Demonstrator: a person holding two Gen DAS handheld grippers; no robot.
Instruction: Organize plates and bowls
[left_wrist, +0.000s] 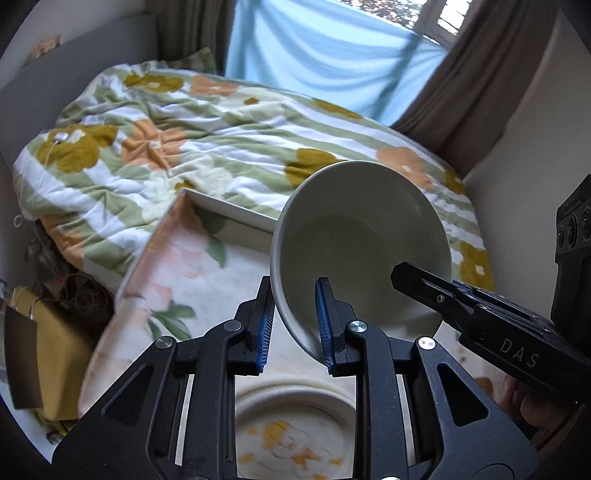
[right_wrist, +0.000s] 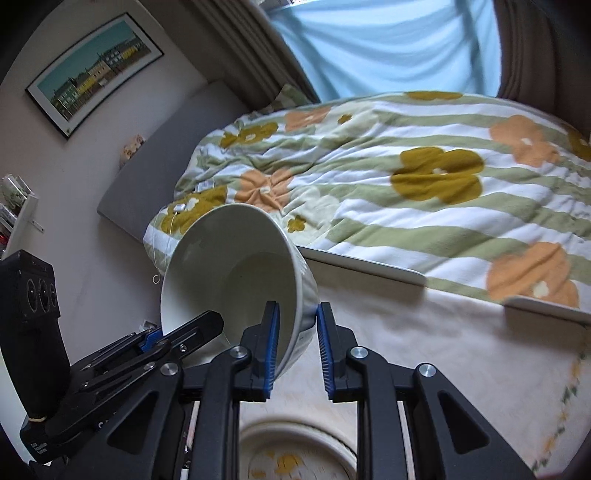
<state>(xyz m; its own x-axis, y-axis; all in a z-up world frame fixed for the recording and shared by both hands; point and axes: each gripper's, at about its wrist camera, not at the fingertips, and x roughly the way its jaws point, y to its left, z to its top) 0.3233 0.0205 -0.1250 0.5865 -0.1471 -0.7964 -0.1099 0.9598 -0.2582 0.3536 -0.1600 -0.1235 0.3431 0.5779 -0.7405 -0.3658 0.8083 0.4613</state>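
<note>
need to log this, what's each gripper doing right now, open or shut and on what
Left gripper: shut on the rim of the white bowl.
Right gripper: shut on the same bowl's rim, on the opposite side.

Home bedroom. Bed w/ floral striped quilt (right_wrist: 424, 184), grey headboard (right_wrist: 155, 177) against wall, framed townscape print (right_wrist: 92, 70) above, brown curtains (left_wrist: 476, 74) at window, blue sheet (left_wrist: 332, 55) hung across it.

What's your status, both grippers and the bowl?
Left gripper and right gripper both shut on the white ceramic bowl's rim, bowl tilted, lifted. Flower-patterned round plate directly beneath. Nothing blocking.
</note>
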